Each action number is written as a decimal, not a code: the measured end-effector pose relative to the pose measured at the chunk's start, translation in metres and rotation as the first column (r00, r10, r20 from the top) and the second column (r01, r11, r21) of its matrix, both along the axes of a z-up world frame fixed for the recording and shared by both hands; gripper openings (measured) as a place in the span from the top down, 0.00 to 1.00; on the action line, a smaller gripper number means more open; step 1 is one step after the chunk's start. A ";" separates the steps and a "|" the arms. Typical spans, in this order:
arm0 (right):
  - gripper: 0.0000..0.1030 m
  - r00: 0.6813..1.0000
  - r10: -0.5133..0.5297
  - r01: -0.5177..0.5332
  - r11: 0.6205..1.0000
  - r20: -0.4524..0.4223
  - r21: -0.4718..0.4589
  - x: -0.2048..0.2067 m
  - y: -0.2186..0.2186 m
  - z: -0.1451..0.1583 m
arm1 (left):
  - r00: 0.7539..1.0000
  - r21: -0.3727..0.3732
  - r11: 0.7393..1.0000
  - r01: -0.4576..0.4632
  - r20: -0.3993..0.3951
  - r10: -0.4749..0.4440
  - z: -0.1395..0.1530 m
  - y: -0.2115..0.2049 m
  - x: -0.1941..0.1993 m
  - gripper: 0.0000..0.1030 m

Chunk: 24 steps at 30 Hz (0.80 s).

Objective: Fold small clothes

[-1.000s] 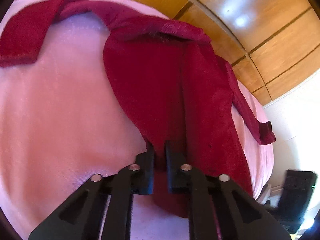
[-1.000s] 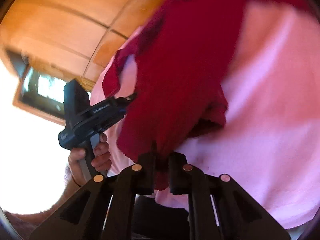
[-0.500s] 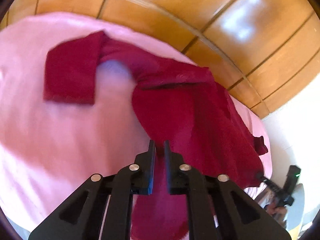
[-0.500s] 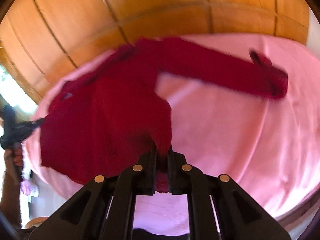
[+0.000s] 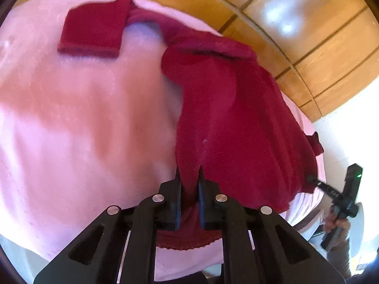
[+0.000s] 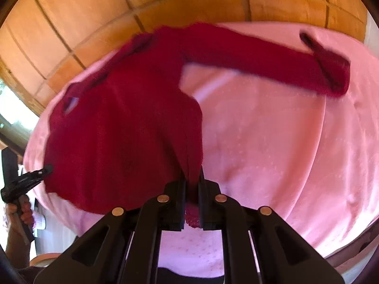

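We see a wooden panelled wall (image 5: 327, 54) curving behind everything, tan boards with dark seams, in both wrist views. Below it lies a surface covered with a pink blanket (image 5: 83, 118); we cannot tell what is under the cover. Its soft cloth fills most of each picture.

On the blanket lies the task's thing, a dark red long-sleeved sweater (image 5: 227, 123). Its body is partly lifted at the near hem and its upper part rests on the blanket toward the wall. In the left wrist view one sleeve (image 5: 94, 30) stretches out to the left, its cuff lying flat on the pink cloth. In the right wrist view the other sleeve (image 6: 260, 56) reaches to the right, ending in a bunched cuff, somewhat blurred.

Our left hand-held gripper (image 5: 189, 184) is pinched narrow on the hem of the sweater, red cloth filling the slit between its black fingers and hanging a little below them. Our right hand-held gripper (image 6: 191, 184) is likewise clamped tight on another stretch of the hem, a tuft of red showing under the fingers.

At the edge of each view we see the other gripper held by a hand (image 6: 23, 210), its tip touching the sweater's edge.
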State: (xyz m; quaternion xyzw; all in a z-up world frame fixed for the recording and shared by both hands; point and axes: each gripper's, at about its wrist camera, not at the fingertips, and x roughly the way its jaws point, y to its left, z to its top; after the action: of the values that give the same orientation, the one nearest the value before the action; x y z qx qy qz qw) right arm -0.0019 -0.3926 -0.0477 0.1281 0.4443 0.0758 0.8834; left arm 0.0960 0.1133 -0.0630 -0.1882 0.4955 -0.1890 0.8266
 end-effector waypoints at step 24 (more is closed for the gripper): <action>0.51 0.996 -0.060 0.059 0.998 -0.072 -0.015 -0.036 -0.039 -0.020 | 0.990 0.178 0.980 -0.089 0.121 0.068 0.046 0.028 -0.053 0.61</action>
State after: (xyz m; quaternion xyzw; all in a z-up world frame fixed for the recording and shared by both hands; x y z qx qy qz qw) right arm -0.0374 -0.4320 -0.0682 0.1381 0.4726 0.0417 0.8694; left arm 0.0434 0.1418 -0.0172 -0.1195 0.4549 -0.1204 0.8742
